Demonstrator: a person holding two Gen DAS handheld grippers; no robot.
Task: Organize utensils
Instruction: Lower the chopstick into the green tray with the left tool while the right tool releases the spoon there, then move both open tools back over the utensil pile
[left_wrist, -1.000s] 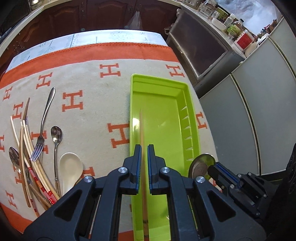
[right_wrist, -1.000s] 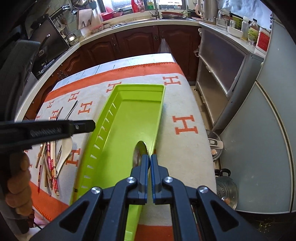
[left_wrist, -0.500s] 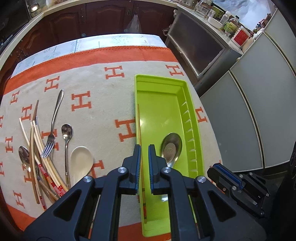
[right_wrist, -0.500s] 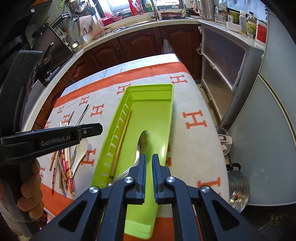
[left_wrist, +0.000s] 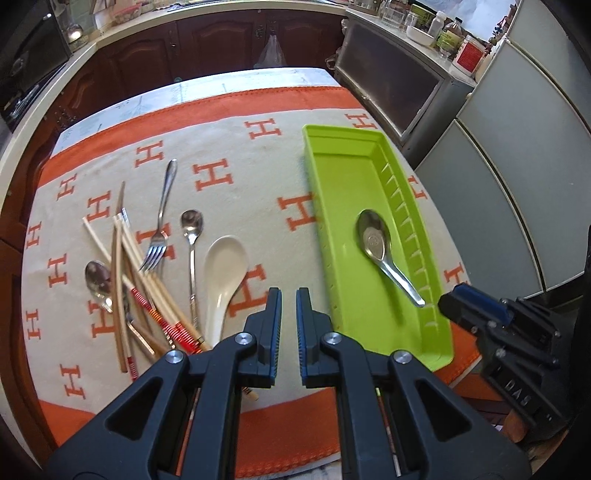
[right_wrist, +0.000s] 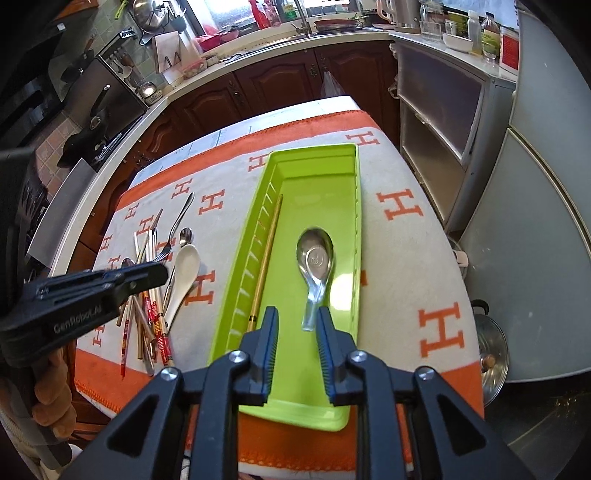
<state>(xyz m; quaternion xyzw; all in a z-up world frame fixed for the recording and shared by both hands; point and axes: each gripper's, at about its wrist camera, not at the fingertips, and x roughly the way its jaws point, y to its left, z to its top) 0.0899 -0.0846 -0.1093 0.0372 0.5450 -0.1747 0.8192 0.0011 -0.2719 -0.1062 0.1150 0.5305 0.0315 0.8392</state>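
left gripper (left_wrist: 289, 295): jaws parted a little, nothing between them; hovers over the bench cloth between the loose pile and the tray, likely lined up to fetch the next piece.
right gripper (right_wrist: 295, 317): jaws spread wide, released; the metal spoon's handle tip sits in the gap but looks untouched, so I judge it a drop-off.
green tray (right_wrist: 347, 151): long plastic organizer at the bench's 3 o'clock side, running 6 to 12; the collecting spot for sorted utensils.
metal spoon (right_wrist: 315, 254): in the tray, bowl up toward 12, handle toward 6, near the tray's right wall.
chopstick (right_wrist: 266, 258): single wooden one, laid lengthwise along the tray's ribbed left wall, well apart from the spoon; seems kept to its own lane.
unsorted pile (left_wrist: 140, 291): chopsticks crossed in a heap at 9 o'clock on the cloth, some with red patterned ends.
fork (left_wrist: 159, 229): tines toward 6, resting on the pile's edge.
white ceramic spoon (left_wrist: 223, 273): just beside the left gripper, closest pick.
small teaspoon (left_wrist: 191, 236): between fork and white spoon.
another metal spoon (left_wrist: 98, 280): far left of the pile.
progress: early; two items in, most out.
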